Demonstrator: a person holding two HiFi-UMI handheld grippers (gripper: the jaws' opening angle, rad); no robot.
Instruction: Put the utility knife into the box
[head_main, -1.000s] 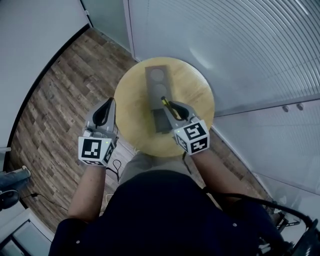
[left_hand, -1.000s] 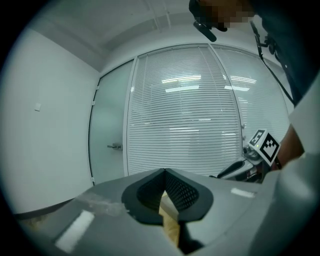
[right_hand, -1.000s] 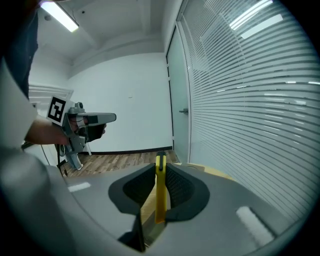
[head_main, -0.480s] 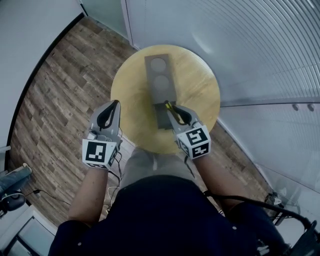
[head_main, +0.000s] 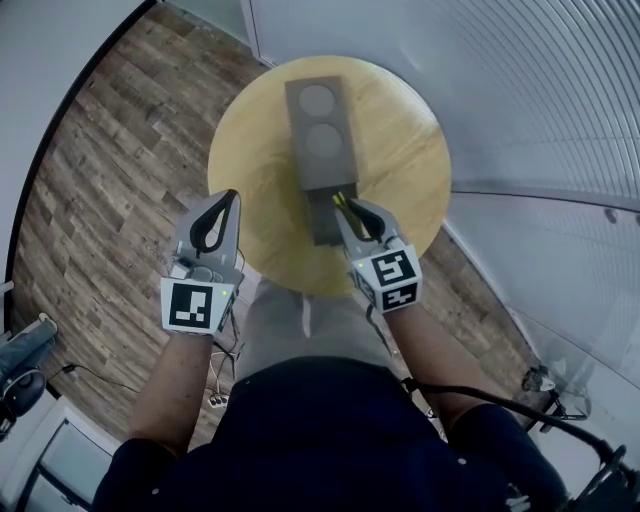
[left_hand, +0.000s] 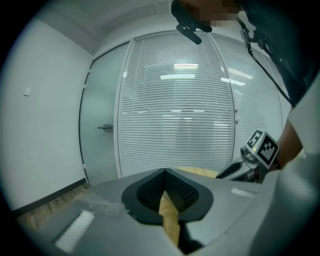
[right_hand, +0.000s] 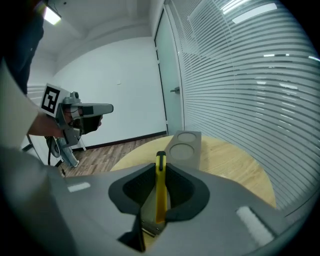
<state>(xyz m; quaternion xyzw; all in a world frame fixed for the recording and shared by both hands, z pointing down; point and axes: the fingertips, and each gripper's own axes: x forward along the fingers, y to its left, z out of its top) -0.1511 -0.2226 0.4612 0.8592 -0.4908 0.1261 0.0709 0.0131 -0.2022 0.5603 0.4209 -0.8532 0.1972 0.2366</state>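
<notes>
Knife (right_hand: 160, 192), yellow, clamped between the pads of the right tongs (head_main: 352, 207); its tip juts past them toward the grey box (head_main: 320, 130), which lies just ahead on the round table (head_main: 405, 170). Left tongs (head_main: 231, 196): closed tip to tip, nothing in them, at the table's edge, apart from the right tongs.

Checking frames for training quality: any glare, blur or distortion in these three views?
Head view: evenly lit, sharp, blinds bowed by the lens. Left gripper view: dark fisheye corners, ceiling lights mirrored in the glass wall. Right gripper view: same vignette, bright streaks top right, utility knife crisp.
</notes>
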